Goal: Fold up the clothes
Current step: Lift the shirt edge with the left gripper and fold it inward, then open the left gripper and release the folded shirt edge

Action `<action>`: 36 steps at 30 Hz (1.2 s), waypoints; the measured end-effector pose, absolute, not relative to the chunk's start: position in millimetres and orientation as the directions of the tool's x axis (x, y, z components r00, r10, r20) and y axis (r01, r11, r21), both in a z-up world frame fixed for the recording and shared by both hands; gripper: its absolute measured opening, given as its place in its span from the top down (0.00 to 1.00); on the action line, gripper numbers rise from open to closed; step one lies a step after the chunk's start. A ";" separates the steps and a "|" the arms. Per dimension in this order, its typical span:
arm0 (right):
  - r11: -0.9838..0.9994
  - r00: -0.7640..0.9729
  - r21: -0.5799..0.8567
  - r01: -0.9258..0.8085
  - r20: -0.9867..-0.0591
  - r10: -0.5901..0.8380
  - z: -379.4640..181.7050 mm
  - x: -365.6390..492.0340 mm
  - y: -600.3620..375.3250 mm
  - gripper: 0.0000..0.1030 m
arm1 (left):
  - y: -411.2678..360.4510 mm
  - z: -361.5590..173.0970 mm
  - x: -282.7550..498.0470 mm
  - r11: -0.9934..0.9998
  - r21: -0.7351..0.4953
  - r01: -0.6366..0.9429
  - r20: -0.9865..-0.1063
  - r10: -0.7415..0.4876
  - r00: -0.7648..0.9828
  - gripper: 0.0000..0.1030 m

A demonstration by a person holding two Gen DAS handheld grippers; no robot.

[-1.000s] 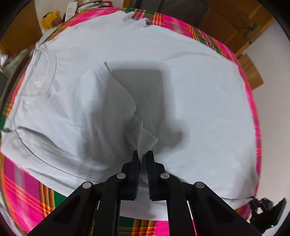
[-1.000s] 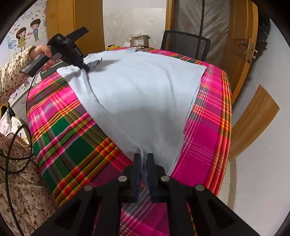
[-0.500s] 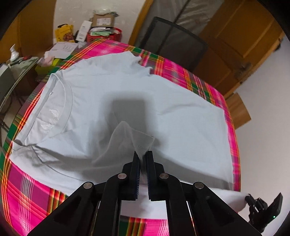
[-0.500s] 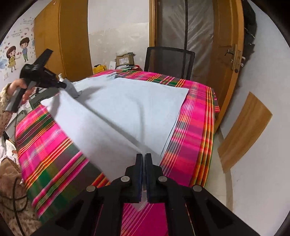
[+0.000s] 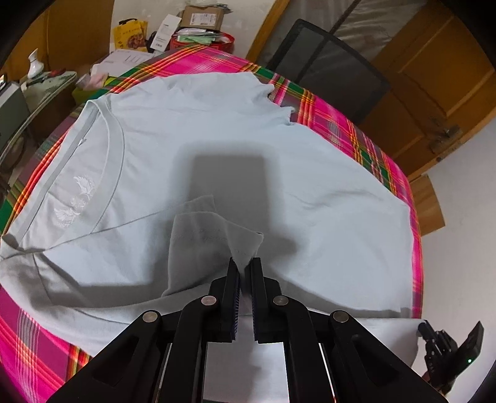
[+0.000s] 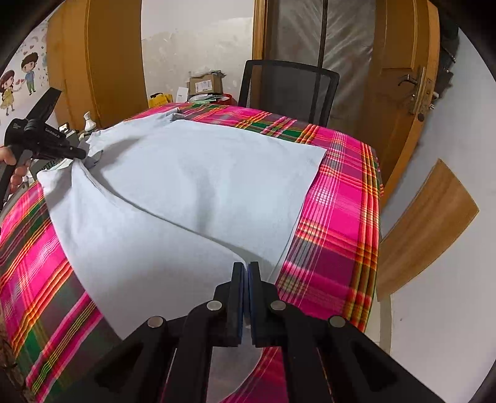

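A pale blue T-shirt (image 5: 235, 133) lies spread on a pink plaid tablecloth (image 5: 341, 124), collar at the left. My left gripper (image 5: 244, 263) is shut on the shirt's sleeve, lifted above the body and casting a shadow. My right gripper (image 6: 246, 266) is shut on the shirt's (image 6: 192, 176) bottom hem corner, lifted off the table. The near long edge is raised between both grippers. The left gripper also shows in the right wrist view (image 6: 77, 153), and the right gripper shows in the left wrist view (image 5: 424, 331).
A black mesh chair (image 6: 288, 90) stands behind the table. Boxes and bags (image 5: 198, 18) are piled at the far side. A side shelf with a white vase (image 5: 34, 63) is at the left. A wooden door (image 6: 400, 86) and a wooden board (image 6: 424, 229) are at the right.
Both grippers have risen and pulled back with the shirt's near edge. The edge has lifted off the cloth and more of the room shows.
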State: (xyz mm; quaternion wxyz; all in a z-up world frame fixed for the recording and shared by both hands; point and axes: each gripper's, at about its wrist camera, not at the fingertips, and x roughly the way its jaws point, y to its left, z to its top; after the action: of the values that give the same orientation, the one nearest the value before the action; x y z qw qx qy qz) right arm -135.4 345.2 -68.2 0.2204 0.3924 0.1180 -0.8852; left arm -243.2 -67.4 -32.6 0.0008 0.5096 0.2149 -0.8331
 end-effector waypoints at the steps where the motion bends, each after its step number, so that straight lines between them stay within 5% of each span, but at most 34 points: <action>1: -0.874 -0.595 -0.038 0.484 -0.747 -0.296 -69.3 -137.8 344.3 0.97 | -68.3 -34.7 -245.0 -0.907 -0.356 0.225 -0.851 0.215 -0.478 0.94; 8: -0.882 -0.554 -0.011 0.470 -0.783 -0.285 -87.5 -153.0 339.0 0.95 | -69.2 -56.1 -250.9 -0.909 -0.332 0.251 -0.877 0.199 -0.438 0.88; 13: -0.913 -0.593 0.040 0.407 -0.748 -0.297 -74.6 -142.5 358.1 0.79 | -66.9 -53.7 -244.6 -0.918 -0.318 0.238 -0.877 0.189 -0.443 0.69; 21: -0.931 -0.629 0.132 0.339 -0.705 -0.329 -57.9 -106.8 388.7 0.77 | -63.9 -39.7 -222.2 -0.930 -0.286 0.230 -0.868 0.150 -0.473 0.43; 36: -0.861 -0.530 0.299 0.412 -0.690 -0.493 -93.9 -53.7 389.8 0.75 | -26.0 -37.3 -167.8 -0.935 -0.340 0.103 -0.842 0.254 -0.475 0.31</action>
State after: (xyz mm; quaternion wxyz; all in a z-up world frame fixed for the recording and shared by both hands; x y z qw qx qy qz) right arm -53.7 389.8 -93.9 0.2589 0.4097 -0.0495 -0.8733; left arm -167.8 -26.0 -37.3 -0.0448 0.5102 0.1751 -0.8409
